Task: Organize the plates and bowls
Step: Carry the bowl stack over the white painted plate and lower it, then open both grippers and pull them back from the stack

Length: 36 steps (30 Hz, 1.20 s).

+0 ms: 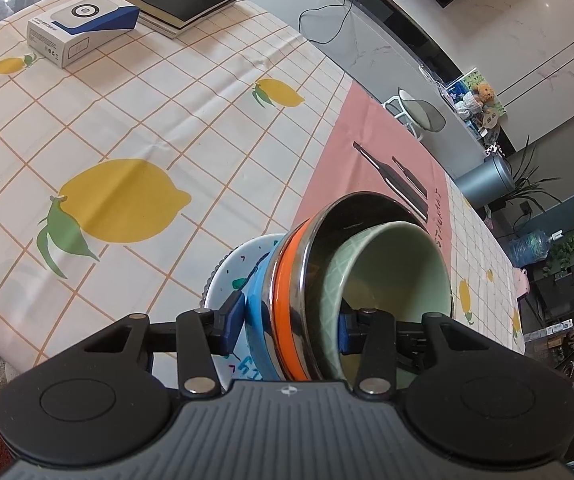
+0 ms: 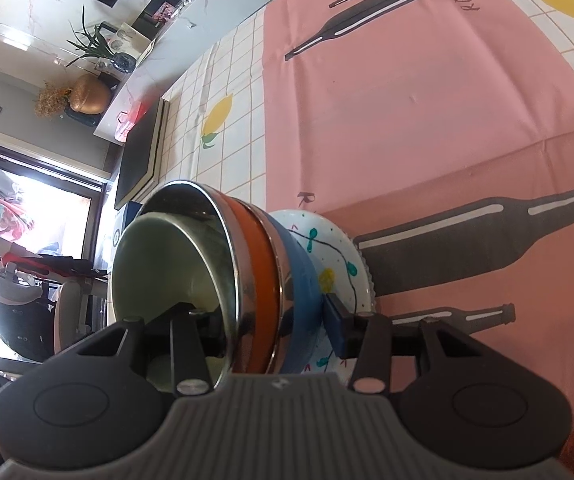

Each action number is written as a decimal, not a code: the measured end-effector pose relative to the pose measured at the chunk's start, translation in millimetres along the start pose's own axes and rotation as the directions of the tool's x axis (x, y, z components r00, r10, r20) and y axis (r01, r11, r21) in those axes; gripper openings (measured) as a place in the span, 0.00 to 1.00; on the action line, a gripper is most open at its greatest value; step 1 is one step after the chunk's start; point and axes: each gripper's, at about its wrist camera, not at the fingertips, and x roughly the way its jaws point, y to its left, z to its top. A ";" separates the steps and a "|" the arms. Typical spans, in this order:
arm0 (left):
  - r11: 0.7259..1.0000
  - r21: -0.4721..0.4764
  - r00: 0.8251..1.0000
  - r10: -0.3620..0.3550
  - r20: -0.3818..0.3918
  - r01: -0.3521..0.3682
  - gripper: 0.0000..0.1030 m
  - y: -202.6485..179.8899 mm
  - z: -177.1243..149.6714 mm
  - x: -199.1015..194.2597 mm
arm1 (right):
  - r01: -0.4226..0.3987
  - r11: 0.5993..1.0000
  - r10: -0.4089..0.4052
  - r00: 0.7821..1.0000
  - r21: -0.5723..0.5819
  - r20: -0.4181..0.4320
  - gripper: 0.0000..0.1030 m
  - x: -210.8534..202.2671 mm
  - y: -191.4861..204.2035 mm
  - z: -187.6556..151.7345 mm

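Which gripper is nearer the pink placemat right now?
Right. The right gripper holds the dish stack directly over the pink placemat; the left gripper grips the stack over the lemon tablecloth, with the placemat beyond it.

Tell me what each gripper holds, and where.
Both clamp the nested bowl stack by opposite sides: left gripper and right gripper each straddle the walls, one finger inside the green bowl.

The left gripper (image 1: 293, 326) was clamped across the wall of the nested bowl stack (image 1: 327, 280), one blue pad outside against the blue bowl, the other inside the green one. The right gripper (image 2: 275, 322) gripped the same stack from the opposite side, its jaws likewise straddling the walls.
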 end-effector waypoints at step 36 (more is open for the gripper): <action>0.994 0.091 0.950 0.024 0.312 -0.055 0.66 -37.1 -8.2 -112.8 | 0.142 0.979 -0.103 0.963 -0.143 0.248 0.76 -96.2 47.5 -34.4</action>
